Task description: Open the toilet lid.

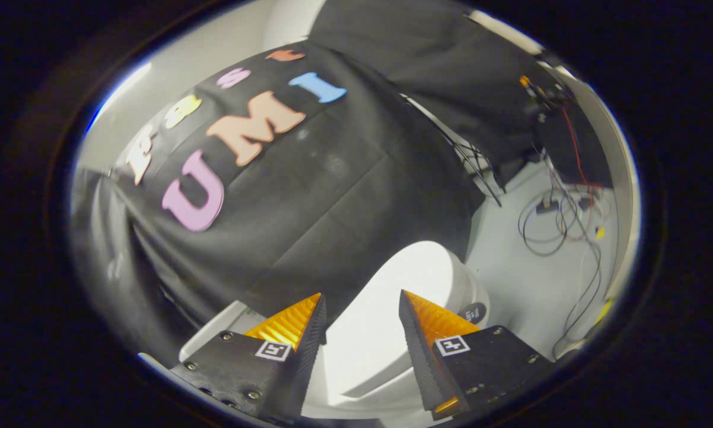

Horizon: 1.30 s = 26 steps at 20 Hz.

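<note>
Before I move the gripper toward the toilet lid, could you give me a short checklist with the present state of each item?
1. Gripper open, nothing between the fingers: ok.
2. Toilet lid down, to be lifted: ok.
3. Lid lies ahead of and between the fingers: ok.
4. Fingers touching the lid: cannot tell.
5. Lid's front edge free to hook: cannot tell.
6. Cables on the floor lie apart from the toilet: ok.

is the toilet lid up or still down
Down. The toilet lid lies flat over the bowl, its smooth top facing the camera. The tongs are open above it, not gripping it.
</note>
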Motion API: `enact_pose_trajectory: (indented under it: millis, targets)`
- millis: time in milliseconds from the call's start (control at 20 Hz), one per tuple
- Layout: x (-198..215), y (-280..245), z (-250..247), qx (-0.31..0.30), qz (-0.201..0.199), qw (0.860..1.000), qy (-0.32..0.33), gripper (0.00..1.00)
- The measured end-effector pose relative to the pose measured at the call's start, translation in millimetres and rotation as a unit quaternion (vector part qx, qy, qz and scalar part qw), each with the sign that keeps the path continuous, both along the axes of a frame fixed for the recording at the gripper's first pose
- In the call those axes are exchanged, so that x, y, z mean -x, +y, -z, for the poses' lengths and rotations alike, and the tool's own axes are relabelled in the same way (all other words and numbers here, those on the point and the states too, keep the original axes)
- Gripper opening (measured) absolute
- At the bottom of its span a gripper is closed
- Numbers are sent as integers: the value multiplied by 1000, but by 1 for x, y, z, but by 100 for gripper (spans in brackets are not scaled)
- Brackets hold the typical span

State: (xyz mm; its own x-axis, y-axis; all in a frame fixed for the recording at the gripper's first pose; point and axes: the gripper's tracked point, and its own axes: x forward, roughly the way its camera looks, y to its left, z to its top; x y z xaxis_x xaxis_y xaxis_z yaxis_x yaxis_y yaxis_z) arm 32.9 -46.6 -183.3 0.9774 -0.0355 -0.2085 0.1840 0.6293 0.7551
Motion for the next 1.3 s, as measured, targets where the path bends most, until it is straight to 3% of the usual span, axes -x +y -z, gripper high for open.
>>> enact_pose_trajectory:
  millis: [150,300,600,900,1050,1300]
  targets:
    - [-2,-14,38,-55,38,998,13,73]
    - [-2,-34,68,-71,68,994,36,73]
    - [-14,-58,134,-118,79,985,98,73]
    - [-28,-74,172,-191,86,971,114,73]
    - [-39,-69,187,-207,72,967,131,39]
    - [-39,-56,182,-236,44,963,127,39]
